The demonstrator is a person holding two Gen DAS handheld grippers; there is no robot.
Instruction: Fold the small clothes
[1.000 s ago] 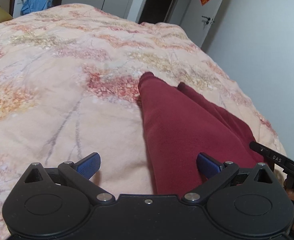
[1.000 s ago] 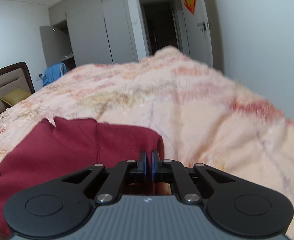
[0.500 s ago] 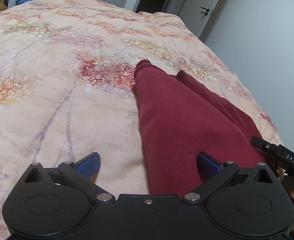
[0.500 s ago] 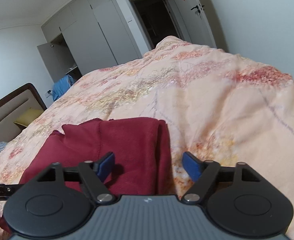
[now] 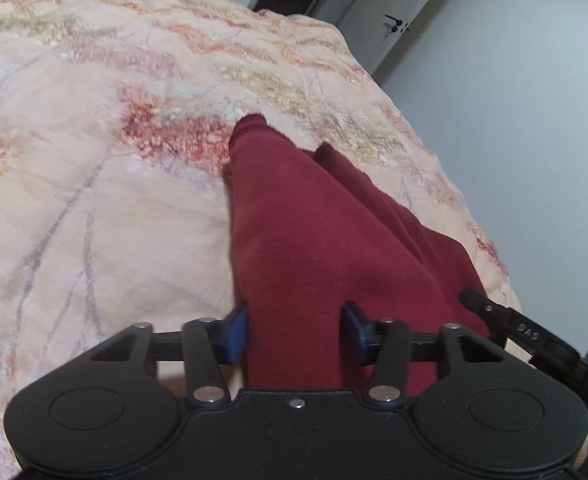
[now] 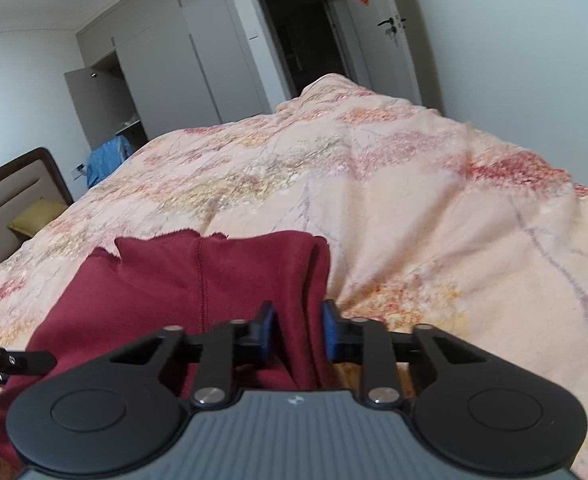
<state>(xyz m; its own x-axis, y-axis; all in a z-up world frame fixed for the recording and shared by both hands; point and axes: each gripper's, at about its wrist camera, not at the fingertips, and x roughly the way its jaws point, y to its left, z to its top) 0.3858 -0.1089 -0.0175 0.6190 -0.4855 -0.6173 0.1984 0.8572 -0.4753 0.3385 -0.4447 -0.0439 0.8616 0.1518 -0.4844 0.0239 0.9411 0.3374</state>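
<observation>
Maroon trousers [image 5: 314, 240] on the floral duvet [image 5: 93, 200] are straddled, ungripped, by the parted left gripper [image 5: 296, 332] and right gripper [image 6: 298, 330].

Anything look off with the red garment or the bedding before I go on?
Nothing damaged or spilled. The dark red fleece garment lies on the peach floral quilt. One oddity: its far edge is uneven, one layer jutting past the other. Both grippers, left and right, straddle fabric with jaws partly open.

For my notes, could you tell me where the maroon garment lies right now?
The maroon garment lies on the floral quilt near its right edge, between both tongs' open jaws.
</observation>
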